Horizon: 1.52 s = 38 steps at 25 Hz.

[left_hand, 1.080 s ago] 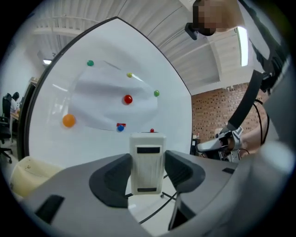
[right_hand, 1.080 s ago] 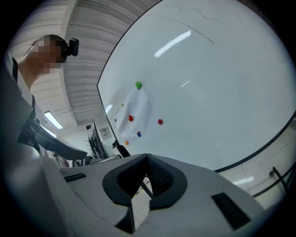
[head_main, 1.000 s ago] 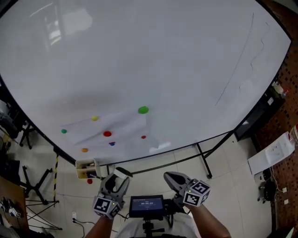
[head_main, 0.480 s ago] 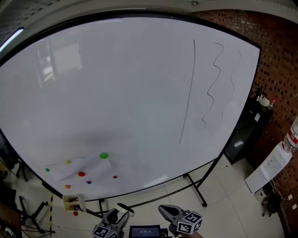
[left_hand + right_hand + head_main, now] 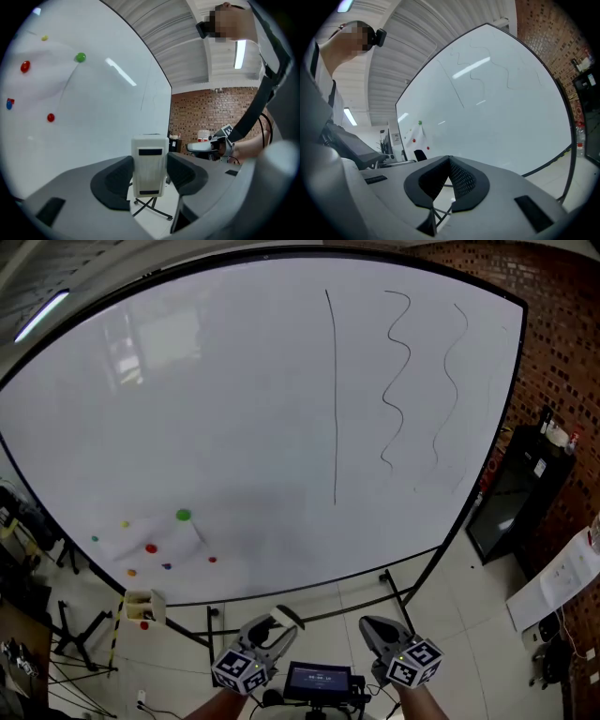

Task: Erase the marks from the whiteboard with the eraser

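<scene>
In the head view my left tool [image 5: 272, 632] sits low, under the bottom edge of the whiteboard [image 5: 187, 409]. The eraser [image 5: 285, 617] pokes out of its tip toward the board. The right tool [image 5: 377, 629] is just beside it on the right, with a small dark screen [image 5: 319, 679] between the two. The board is smooth, glossy white, in a thin dark frame on a metal stand. The marks run up and to the right of both tools, well apart from them: one straight line [image 5: 335, 399] and two wavy lines [image 5: 395, 381] beside it. Up and to the left of the left tool is a scatter of small round magnets [image 5: 183, 515].

In the left gripper view the left tool's [image 5: 150, 176] jaws are closed onto the eraser [image 5: 149, 165], a dark pad pressing on each side. It is a white, ribbed plastic block, rectangular with rounded corners, with a dark slot near the top and bottom of the face I see. It stands upright between the pads, its long axis up and down in this view. The whiteboard [image 5: 93, 122] fills the left, and the right tool [image 5: 211, 146] shows off to the right.

In the right gripper view the right tool's [image 5: 449, 164] mesh-textured pads meet at their tips with nothing between them. The whiteboard [image 5: 501, 112] rises ahead, and the wavy lines [image 5: 474, 71] are high on it.
</scene>
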### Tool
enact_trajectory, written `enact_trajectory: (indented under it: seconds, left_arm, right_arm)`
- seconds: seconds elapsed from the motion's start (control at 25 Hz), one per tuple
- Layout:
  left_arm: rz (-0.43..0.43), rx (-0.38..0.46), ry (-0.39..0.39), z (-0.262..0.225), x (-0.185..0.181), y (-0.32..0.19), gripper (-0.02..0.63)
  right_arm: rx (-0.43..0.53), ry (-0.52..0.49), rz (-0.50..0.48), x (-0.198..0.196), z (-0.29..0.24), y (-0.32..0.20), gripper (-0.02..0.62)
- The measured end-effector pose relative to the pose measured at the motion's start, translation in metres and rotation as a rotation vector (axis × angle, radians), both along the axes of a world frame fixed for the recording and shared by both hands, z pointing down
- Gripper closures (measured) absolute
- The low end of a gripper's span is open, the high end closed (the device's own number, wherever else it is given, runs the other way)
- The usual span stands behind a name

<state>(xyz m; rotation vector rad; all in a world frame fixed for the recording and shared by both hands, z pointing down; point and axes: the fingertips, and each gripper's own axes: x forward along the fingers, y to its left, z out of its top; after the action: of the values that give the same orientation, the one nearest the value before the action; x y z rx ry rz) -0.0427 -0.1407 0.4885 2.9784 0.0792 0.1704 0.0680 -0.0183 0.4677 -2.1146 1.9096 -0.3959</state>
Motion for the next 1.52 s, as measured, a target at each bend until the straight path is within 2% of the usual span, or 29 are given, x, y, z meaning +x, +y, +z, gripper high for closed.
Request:
enact_trajectory:
  seconds: [0.12, 0.32, 0.6, 0.84, 1.08, 1.32, 1.52]
  left_arm:
    - [-0.029, 0.03, -0.015, 0.002, 0.025, 0.03, 0.345]
    - [-0.072, 0.088, -0.022, 0.0, 0.05, 0.067, 0.345]
    - [-0.131, 0.141, -0.038, -0.006, 0.066, 0.096, 0.345]
    - [-0.17, 0.192, -0.043, -0.02, 0.074, 0.083, 0.344]
    - [-0.181, 0.239, -0.016, -0.035, 0.09, 0.034, 0.344]
    - [-0.177, 0.311, 0.002, -0.065, 0.11, 0.004, 0.344]
    - [-0.138, 0.367, 0.021, -0.074, 0.118, -0.01, 0.345]
  right_arm:
    - [0.015, 0.005, 0.002, 0.027, 0.0, 0.035, 0.588]
    - [0.039, 0.027, -0.02, 0.051, -0.008, 0.074, 0.588]
    - [0.075, 0.055, -0.027, 0.082, -0.022, 0.102, 0.588]
    - [0.088, 0.117, -0.086, 0.087, -0.036, 0.078, 0.588]
    - [0.075, 0.176, -0.161, 0.079, -0.032, 0.015, 0.588]
    - [0.042, 0.243, -0.142, 0.09, -0.069, -0.02, 0.588]
    - [0.018, 0.305, -0.131, 0.09, -0.082, -0.046, 0.588]
